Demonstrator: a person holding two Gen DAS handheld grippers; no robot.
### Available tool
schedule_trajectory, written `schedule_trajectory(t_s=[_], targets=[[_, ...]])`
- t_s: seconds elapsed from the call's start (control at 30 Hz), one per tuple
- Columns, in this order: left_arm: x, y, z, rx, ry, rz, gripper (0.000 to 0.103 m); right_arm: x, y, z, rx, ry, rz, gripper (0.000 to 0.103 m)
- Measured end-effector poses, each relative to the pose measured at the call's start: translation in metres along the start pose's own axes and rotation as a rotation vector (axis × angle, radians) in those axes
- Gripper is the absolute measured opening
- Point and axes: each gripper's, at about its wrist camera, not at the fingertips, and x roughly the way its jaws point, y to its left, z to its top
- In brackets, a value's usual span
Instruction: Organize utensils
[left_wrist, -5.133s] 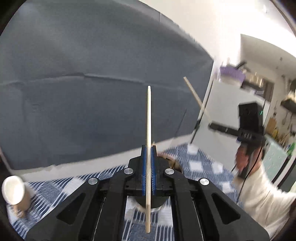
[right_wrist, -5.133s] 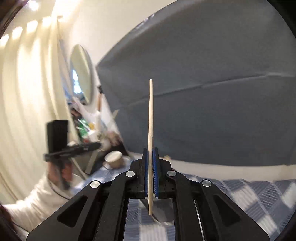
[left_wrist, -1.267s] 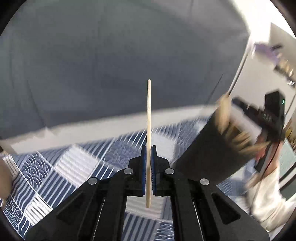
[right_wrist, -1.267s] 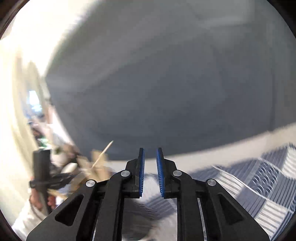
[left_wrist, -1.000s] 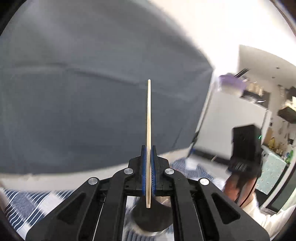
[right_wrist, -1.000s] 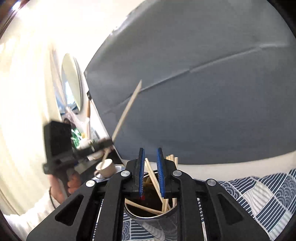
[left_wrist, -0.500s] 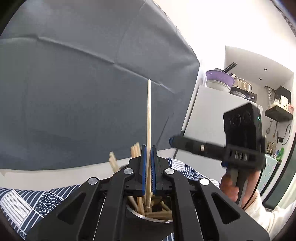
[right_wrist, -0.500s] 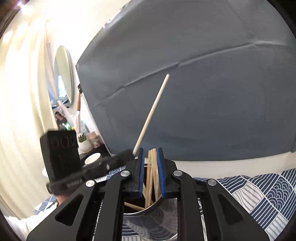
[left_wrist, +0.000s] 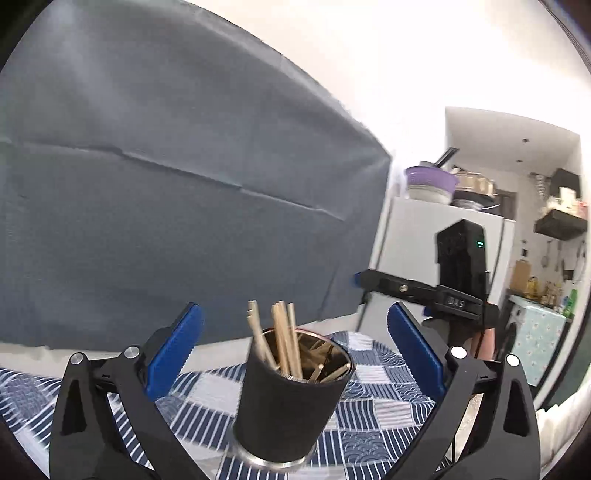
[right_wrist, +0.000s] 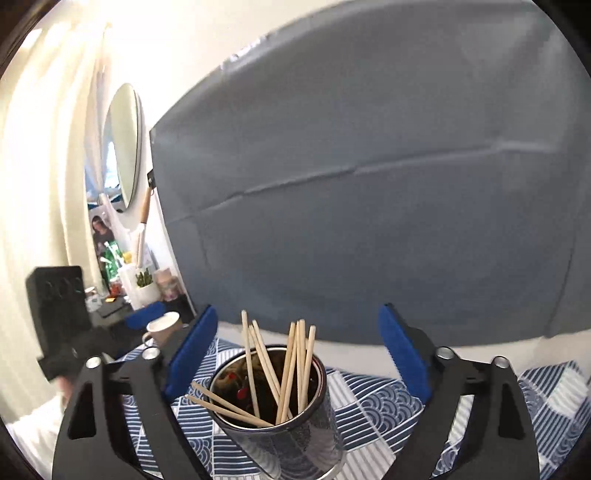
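A: What is the left claw (left_wrist: 293, 345) doing?
B: Its 2 blue pads stand spread wide and hold nothing. The dark cup (left_wrist: 291, 398) sits between them on the blue patterned cloth (left_wrist: 373, 417) covering the bench, with wooden chopsticks (left_wrist: 282, 338) standing in it.

A: And the right claw (right_wrist: 295, 354)?
B: Also wide apart and empty. The same cup (right_wrist: 284, 435) shows between its pads, chopsticks (right_wrist: 291, 365) leaning against the rim, some upright, 2 or so slanting left.

A: Anything farther left on the bench?
B: A pale mug (right_wrist: 162, 326) near the far left edge, possibly on a saucer; it's blurred. A grey backdrop (right_wrist: 369, 203) hangs behind.
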Motion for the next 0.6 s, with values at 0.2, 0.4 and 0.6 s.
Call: schedule_trajectory(t_s=[0.2, 0.4, 0.6], targets=[[-0.040, -0.028, 0.012, 0.037, 0.100, 0.138, 0.097, -0.026, 0.016, -0.007, 0.098, 0.008, 0.046, 0.086], [-0.076, -0.079, -0.001, 0.166, 0.137, 0.233, 0.097, -0.058, 0.053, -0.029, 0.018, 0.072, -0.051, 0.087], [-0.105, -0.124, -0.042, 0.162, 0.232, 0.365, 0.097, -0.101, 0.087, -0.069, -0.060, 0.141, -0.123, 0.093]])
